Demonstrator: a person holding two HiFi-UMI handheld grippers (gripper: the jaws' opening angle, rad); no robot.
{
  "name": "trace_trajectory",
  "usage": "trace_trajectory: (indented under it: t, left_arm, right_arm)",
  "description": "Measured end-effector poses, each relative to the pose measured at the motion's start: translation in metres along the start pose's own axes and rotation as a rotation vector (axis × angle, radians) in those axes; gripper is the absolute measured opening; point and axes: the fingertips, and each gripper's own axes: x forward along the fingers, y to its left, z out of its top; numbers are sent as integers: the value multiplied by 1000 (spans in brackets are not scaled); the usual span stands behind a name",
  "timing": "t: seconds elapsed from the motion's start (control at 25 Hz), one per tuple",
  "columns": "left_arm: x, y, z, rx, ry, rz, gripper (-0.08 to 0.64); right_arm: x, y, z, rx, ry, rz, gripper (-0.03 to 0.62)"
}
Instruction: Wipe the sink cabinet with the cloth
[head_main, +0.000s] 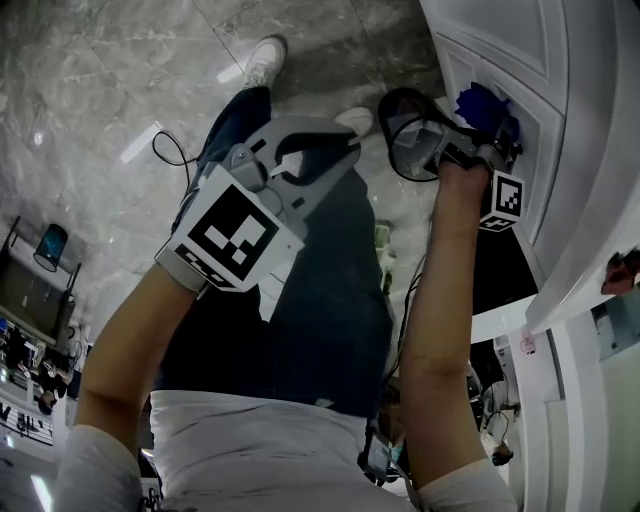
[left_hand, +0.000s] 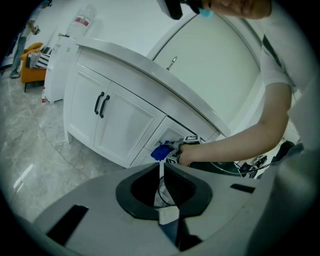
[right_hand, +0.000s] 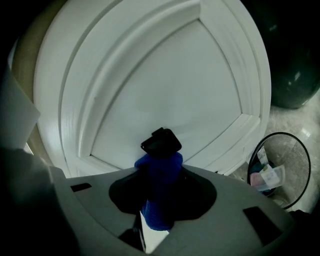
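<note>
right gripper (right_hand: 160, 150): fingers pinch the blue cloth (right_hand: 159, 192).
cloth: far right, held at the recessed door panel of the white sink cabinet (right_hand: 165, 85).
left gripper (left_hand: 161, 169): fingers pressed together, nothing between them; held above the floor (head_main: 120, 80), left of the cabinet.

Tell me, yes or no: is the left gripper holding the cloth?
No, the blue cloth is clamped in the right gripper, against the cabinet door.

The cloth (right_hand: 159, 192) lies against cabinet door (right_hand: 165, 85); basket (right_hand: 292, 160) right.
</note>
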Motion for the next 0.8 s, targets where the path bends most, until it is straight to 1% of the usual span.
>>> trace_trajectory:
  t: [0.16, 0.28, 0.44, 0.64, 0.8]
  left_arm:
    - [-3, 0, -4, 15, 21, -23, 12]
    - [-5, 0, -8, 31, 39, -43, 12]
    - [-8, 1, -12, 51, 60, -67, 12]
    - [-13, -1, -14, 73, 70, -101, 12]
    - [-17, 0, -19, 90, 89, -114, 12]
  right_arm:
    - [-5, 9, 0, 22, -30, 13, 107]
    - [-10, 11, 3, 52, -60, 10, 108]
    - [-22, 21, -4, 94, -77, -5, 109]
    - [-41, 21, -3, 97, -98, -7, 109]
    - [-55, 20, 6, 89, -129, -5, 107]
